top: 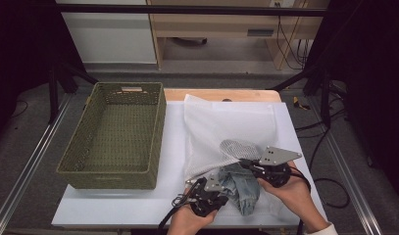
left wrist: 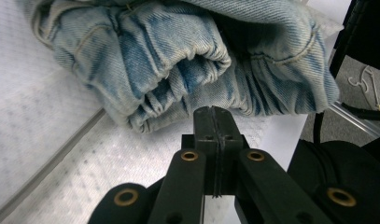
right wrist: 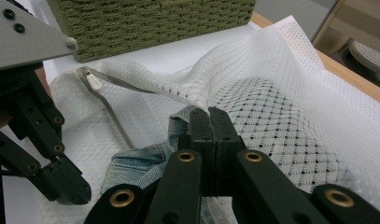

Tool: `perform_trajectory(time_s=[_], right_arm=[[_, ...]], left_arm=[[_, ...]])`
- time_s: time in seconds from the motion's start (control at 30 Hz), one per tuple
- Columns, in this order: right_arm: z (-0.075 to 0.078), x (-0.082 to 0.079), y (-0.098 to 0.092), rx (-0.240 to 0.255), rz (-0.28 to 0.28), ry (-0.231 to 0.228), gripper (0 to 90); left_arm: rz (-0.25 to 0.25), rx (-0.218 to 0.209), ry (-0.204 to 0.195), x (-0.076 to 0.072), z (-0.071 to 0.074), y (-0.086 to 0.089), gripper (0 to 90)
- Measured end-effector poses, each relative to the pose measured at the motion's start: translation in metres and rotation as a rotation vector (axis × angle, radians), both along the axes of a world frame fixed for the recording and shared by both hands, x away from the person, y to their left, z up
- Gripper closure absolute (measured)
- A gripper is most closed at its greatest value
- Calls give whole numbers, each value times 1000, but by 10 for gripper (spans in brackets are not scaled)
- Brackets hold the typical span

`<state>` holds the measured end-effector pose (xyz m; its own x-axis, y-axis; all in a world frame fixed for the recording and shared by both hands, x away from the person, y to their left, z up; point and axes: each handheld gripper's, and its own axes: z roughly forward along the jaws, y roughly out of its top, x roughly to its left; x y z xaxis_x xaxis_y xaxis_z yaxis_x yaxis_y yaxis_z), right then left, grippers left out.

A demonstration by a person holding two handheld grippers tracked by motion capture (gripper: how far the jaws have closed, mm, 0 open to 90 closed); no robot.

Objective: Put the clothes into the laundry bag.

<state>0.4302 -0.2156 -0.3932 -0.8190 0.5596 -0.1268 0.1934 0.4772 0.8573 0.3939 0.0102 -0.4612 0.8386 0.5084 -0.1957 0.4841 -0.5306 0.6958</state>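
Lower centre of the high view: left gripper [top: 210,194] sits at the bottom edge of the white table [top: 113,205], jaws pressed together; in the left gripper view the pads meet flush with no cloth visible between them, tip just short of the folded jeans [left wrist: 187,60]. The jeans lie immediately ahead of that tip, towards the top of the left gripper view, rolled edge facing the jaws, touching or almost touching; contact is not clear. In the high view the jeans [top: 241,188] sit between the two grippers, long axis running roughly from lower frame up towards the bag mouth, near end out on the table, far end at or just inside the opening. Right gripper [top: 248,164] is just up and right of the jeans, jaws closed and pinching the upper lip of the white mesh laundry bag [right wrist: 290,93], lifting it into a tent; the right gripper view shows the mesh edge caught at the tips and denim directly below them. The zipper pull [right wrist: 90,80] lies at the left of that view, along the lower lip flat on the table. So the mouth is held open above the jeans and the bag body [top: 226,125] stretches away to the upper centre of the high view. Judgement: the coming move is a push or regrip on the jeans along their long axis into the bag, and the left gripper is the nearer and free one. Far left, well apart, the green woven basket [top: 116,174] stands with nothing seen in it.
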Motion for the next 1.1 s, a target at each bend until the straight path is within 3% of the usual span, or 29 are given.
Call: perform_trajectory(time_s=[0.2, 0.53, 0.73, 0.9, 1.1], right_arm=[[0, 0, 0, -1, 3, 3, 900], [-2, 0, 5, -5, 10, 11, 900], [-3, 1, 5, -8, 12, 14, 900], [-3, 0, 6, -9, 15, 14, 900], [-3, -1, 7, -13, 17, 17, 900]], left_arm=[[23, -2, 12, 10, -2, 0, 900], [43, 18, -12, 21, 7, -2, 900], [22, 39, 24, 22, 2, -4, 900], [44, 56, 3, 23, -1, -4, 900], [86, 57, -10, 35, 1, 0, 900]])
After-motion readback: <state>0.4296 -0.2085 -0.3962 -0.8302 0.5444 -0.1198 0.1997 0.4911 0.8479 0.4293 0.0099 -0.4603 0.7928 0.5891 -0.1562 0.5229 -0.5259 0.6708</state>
